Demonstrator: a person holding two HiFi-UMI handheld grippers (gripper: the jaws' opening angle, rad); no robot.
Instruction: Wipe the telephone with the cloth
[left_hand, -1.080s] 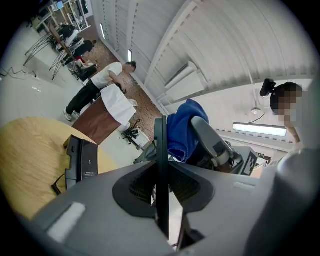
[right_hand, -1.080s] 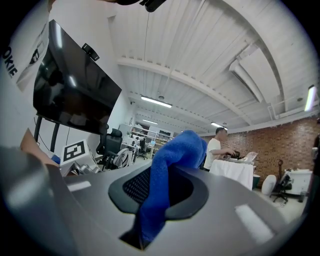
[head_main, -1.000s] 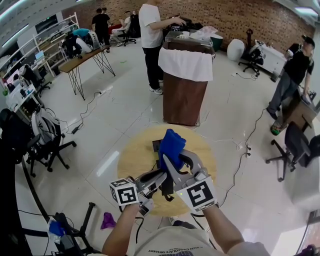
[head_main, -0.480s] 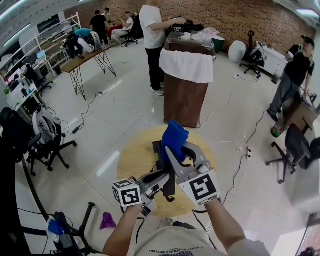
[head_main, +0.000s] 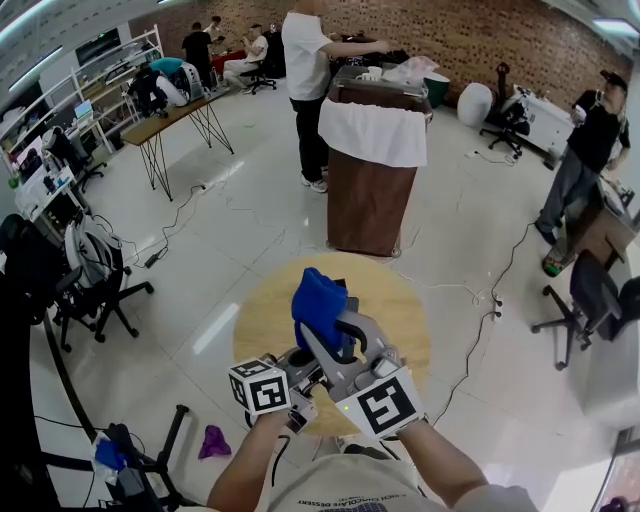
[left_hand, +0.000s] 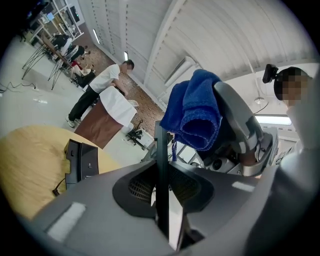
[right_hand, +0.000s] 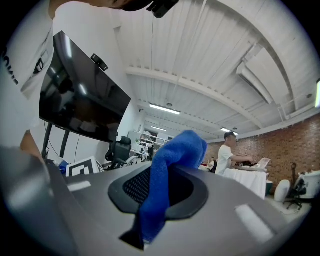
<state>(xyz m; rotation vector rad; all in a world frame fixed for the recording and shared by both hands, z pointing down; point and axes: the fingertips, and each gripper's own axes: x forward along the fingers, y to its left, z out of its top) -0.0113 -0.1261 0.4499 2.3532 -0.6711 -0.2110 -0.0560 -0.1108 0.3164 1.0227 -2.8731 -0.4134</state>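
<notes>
The telephone is seen in two parts. Its black base (left_hand: 80, 162) is set on the round wooden table (head_main: 265, 320), at the left middle of the left gripper view. A thin dark slab, taken to be the handset (left_hand: 160, 147), is clamped edge-on between the jaws of the left gripper (left_hand: 162, 180) and raised off the table. The blue cloth (head_main: 320, 300) is pinched by a fold in the closed jaws of the right gripper (right_hand: 160, 185). Its loose bunch is held up at the centre of the head view, close beside the handset; whether the two touch cannot be told. Several failures can be foreseen. As the handset is gripped only across its narrow thickness, it is likely to be twisted or pushed out of the jaws if the cloth is pressed hard against its side. As the cloth is held by a small fold, it may be dragged free when rubbed. A cord (left_hand: 59, 189) is seen at the base; if the handset is tied to it, the base could be pulled across the table or off its edge. With the two grippers crowded together, a knock between them is also possible.
</notes>
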